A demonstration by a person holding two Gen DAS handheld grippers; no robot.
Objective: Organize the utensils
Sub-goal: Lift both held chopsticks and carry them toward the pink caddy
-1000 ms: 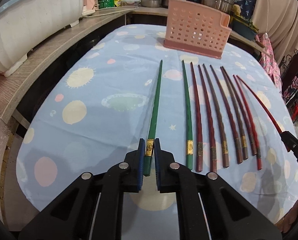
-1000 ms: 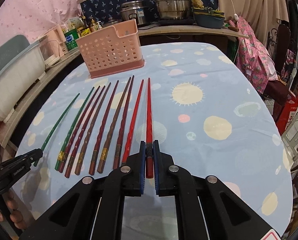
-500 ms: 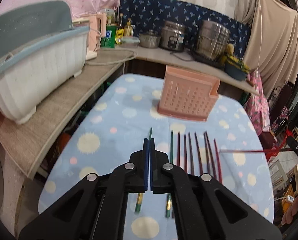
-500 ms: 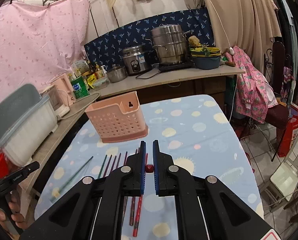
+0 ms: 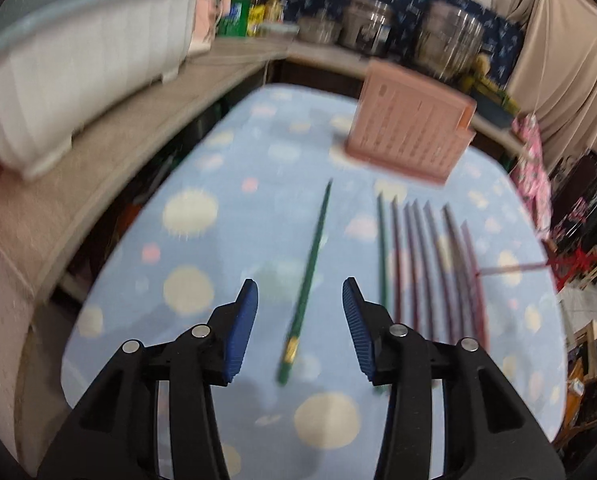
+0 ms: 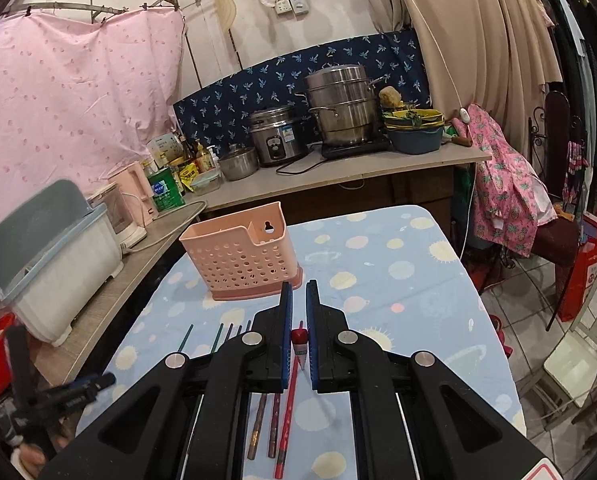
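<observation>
My left gripper (image 5: 300, 322) is open and empty, hovering above a green chopstick (image 5: 310, 260) that lies alone on the spotted blue tablecloth. To its right lies a second green chopstick (image 5: 382, 256) beside several dark red chopsticks (image 5: 430, 264). My right gripper (image 6: 299, 332) is shut on a red chopstick (image 6: 299, 350), held high above the table and seen end-on; in the blurred left wrist view the chopstick (image 5: 514, 268) shows at the right. The pink perforated utensil holder (image 6: 238, 258) stands upright at the far side of the table (image 6: 398, 280) and also shows in the left wrist view (image 5: 410, 136).
A white and grey dish rack (image 6: 54, 256) sits on the wooden counter to the left. Pots, a rice cooker (image 6: 276, 140) and bottles line the back counter. The left gripper (image 6: 50, 396) shows at the lower left of the right wrist view. A chair with pink cloth (image 6: 510, 184) stands right.
My left gripper has opened and the green chopstick it held now lies on the table. My right gripper has risen a little further, holding the red chopstick.
</observation>
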